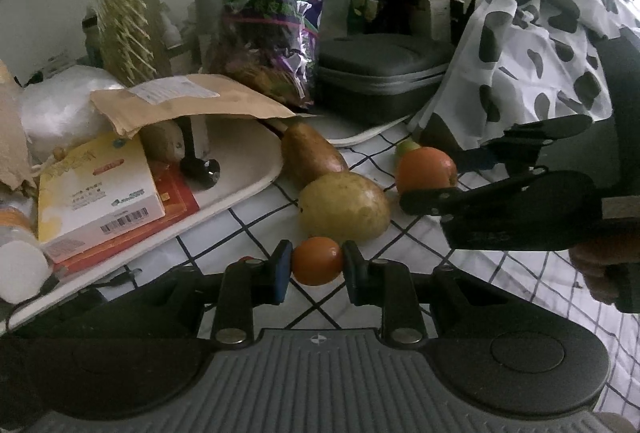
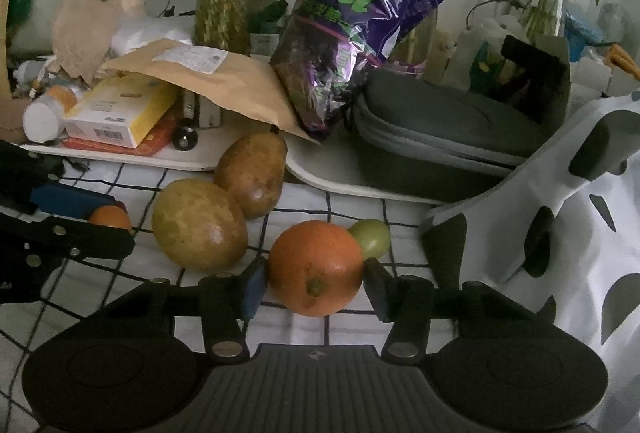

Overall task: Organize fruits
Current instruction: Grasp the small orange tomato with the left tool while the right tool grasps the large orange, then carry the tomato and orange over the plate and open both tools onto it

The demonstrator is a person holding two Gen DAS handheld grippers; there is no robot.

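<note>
Left gripper [image 1: 317, 265] clamps a small orange fruit [image 1: 317, 260] just above the checked cloth [image 2: 304, 207]. Right gripper [image 2: 315, 283] brackets the orange [image 2: 316, 267]; contact unclear. Risk: a glancing squeeze rolls it into the green fruit [image 2: 374, 237].

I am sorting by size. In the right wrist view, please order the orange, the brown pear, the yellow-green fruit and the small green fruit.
1. Orange, though nearest the camera
2. Yellow-green fruit, nearly alike
3. Brown pear
4. Small green fruit
</note>
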